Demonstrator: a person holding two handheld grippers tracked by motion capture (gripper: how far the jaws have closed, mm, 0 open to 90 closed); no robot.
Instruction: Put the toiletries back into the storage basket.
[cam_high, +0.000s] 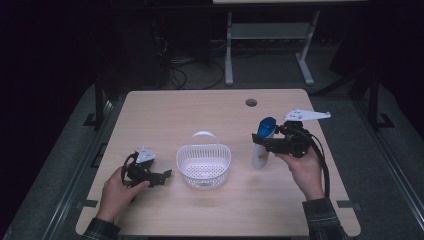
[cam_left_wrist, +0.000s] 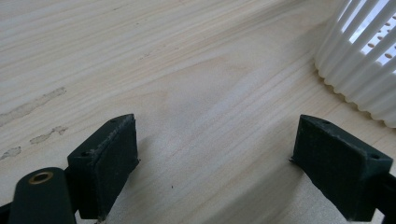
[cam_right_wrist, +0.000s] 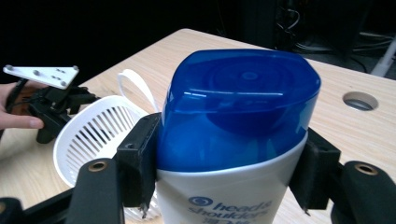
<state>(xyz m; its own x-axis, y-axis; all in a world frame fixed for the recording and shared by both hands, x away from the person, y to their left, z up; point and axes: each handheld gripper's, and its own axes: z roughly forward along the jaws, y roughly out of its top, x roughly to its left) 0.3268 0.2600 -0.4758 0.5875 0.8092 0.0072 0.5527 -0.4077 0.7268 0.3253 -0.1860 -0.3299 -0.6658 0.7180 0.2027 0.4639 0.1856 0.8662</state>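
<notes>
Blue cap and white shoulder of the shampoo bottle (cam_right_wrist: 238, 135) sit clamped between the jaws of my right gripper (cam_high: 272, 145); the bottle stands upright, its base on or just above the table (cam_high: 210, 215), I cannot tell which. I judge the grasp done, while the carry to the white basket (cam_high: 203, 165) and the drop remain. That basket lies near, to the bottle's left, empty, its handle folded back, with bare wood between. My left gripper (cam_high: 159, 177) rests low on the table just beside the basket's other side, jaws spread wide on nothing. Farther off, the cable hole (cam_high: 251, 102) and the far edge stay well apart from my path.
</notes>
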